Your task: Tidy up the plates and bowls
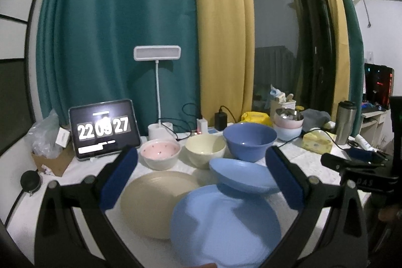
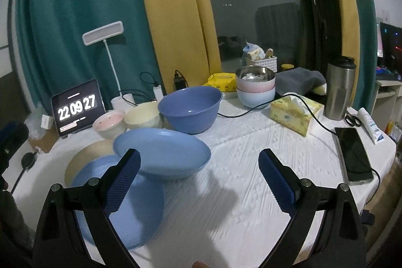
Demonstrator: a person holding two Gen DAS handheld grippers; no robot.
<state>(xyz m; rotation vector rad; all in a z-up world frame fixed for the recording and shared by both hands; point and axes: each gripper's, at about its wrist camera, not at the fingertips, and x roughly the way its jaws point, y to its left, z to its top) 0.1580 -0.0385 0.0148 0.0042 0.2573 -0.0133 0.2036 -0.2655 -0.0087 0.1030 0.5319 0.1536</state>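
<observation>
Both claws spread wide, holding nothing: left gripper [image 1: 201,177] over the plates, right gripper [image 2: 199,182] over bare white tablecloth [image 2: 251,155]. Small blue plate [image 2: 162,153] tilted, near-left edge propped on the large blue plate [image 2: 118,202], long axis left to right. Beige plate [image 1: 153,202] flat, left of these. Along the far side, upright: pink bowl [image 1: 160,153], cream bowl [image 1: 204,150], blue bowl [image 1: 250,141].

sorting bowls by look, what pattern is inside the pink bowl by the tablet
Pink inside with small dark dots, on the pink bowl; clearest in the left wrist view.
</observation>
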